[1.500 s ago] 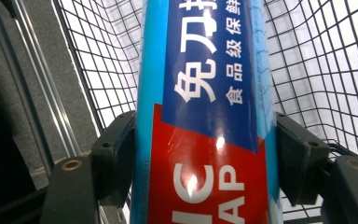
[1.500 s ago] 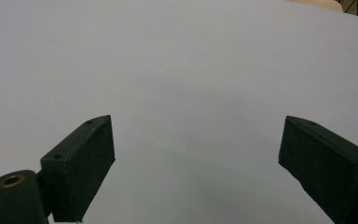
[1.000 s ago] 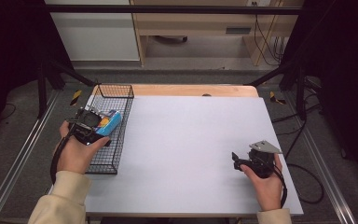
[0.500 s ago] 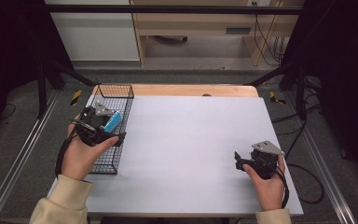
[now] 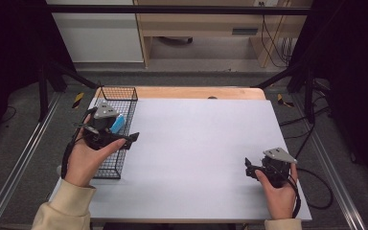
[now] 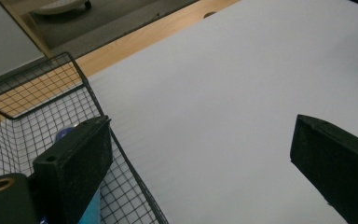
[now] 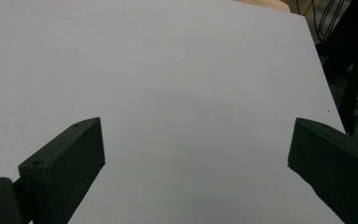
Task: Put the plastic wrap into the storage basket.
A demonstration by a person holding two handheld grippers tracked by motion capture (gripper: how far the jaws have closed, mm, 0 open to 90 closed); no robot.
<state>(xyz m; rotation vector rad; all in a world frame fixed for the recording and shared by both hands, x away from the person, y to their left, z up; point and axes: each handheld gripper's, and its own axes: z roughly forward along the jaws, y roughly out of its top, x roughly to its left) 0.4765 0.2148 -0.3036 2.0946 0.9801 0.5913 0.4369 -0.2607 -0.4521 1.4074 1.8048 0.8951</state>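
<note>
A black wire basket (image 5: pixel 126 92) stands at the table's left edge with a blue object (image 5: pixel 118 123) lying in it. My left gripper (image 5: pixel 130 140) hovers over the basket's right rim, pointing right over the white tabletop (image 5: pixel 196 139). Its jaws have just been opening and stand open with nothing between them. In the left gripper view the left gripper (image 6: pixel 200 126) looks past the basket (image 6: pixel 77 70), and the blue object (image 6: pixel 91 210) peeks out below one jaw. My right gripper (image 5: pixel 247 168) rests near the front right, open after just widening. The right gripper (image 7: pixel 196 123) has bare table between its jaws.
A strip of bare wood (image 5: pixel 196 92) runs along the table's far edge. Cables (image 5: pixel 316 184) trail off the right side, and black frame legs stand at both far corners. A wide stretch of white surface lies between my two hands.
My left gripper has drawn back off the blue object toward the basket's right rim and spread its jaws. The blue object stays in the basket. The right gripper's jaws widened slightly.
</note>
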